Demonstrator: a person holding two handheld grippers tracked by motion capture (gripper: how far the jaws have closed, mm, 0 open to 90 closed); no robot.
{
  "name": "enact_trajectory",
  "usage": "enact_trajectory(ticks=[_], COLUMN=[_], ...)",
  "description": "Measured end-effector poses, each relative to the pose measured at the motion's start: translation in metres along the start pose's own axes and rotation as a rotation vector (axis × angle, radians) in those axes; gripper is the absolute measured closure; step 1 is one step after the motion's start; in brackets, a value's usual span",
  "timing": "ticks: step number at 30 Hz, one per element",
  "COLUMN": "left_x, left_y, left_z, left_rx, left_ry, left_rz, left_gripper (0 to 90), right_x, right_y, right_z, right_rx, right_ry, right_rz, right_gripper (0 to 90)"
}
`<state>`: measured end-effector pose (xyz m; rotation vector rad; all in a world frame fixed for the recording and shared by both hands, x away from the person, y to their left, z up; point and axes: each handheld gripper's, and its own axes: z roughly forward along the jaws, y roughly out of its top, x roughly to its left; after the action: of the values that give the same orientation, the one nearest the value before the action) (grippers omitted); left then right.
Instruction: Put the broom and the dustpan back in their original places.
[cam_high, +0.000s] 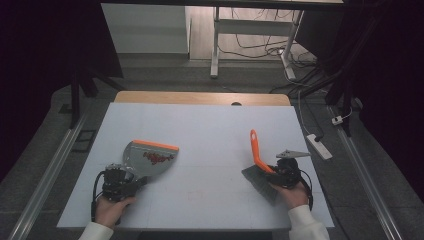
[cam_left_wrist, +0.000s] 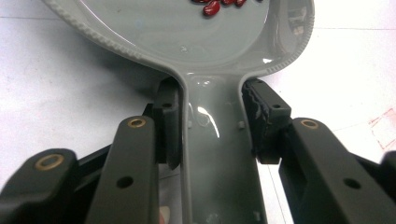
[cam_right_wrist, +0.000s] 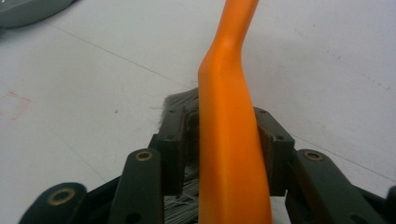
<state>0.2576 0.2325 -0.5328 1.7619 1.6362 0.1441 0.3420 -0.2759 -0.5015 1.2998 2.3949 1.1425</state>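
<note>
high view count: one grey dustpan (cam_high: 150, 157), one orange-handled brush (cam_high: 260, 167), two grippers, left gripper (cam_high: 120, 182), right gripper (cam_high: 285, 175)
dustpan contents: small heap of red beans (cam_high: 159, 158); exact number unreadable
left gripper view: jaws flank dustpan handle (cam_left_wrist: 219, 154), slightly parted, right pad off it
right gripper view: jaws astride brush handle (cam_right_wrist: 231, 140), narrow gaps, loose

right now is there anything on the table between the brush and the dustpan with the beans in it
Nothing visible. The high view shows bare white table between the brush at the right gripper and the dustpan at the left gripper. The red beans already lie inside the dustpan.
</note>
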Motion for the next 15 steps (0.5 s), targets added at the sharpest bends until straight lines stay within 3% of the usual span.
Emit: enact_trajectory(ticks=[4,10,15], left_x=[-0.001,-0.004,-0.003], left_y=[0.000,-0.003,-0.002], left_z=[0.000,-0.006,-0.016], left_rx=[-0.006,-0.020,-0.050], left_ry=[-0.015,0.013,0.028], left_rz=[0.006,0.018,0.053], left_gripper=[50.5,36.5,34.3], right_x=[-0.003,-0.007,-0.010], right_y=[0.000,-0.002,-0.002], right_z=[0.003,0.006,0.008], right_rx=[0.019,0.043,0.059], right_ry=[-0.016,-0.036,-0.044], right_rz=[-0.001,0.006,0.017], right_gripper=[53.5,47.2,44.4])
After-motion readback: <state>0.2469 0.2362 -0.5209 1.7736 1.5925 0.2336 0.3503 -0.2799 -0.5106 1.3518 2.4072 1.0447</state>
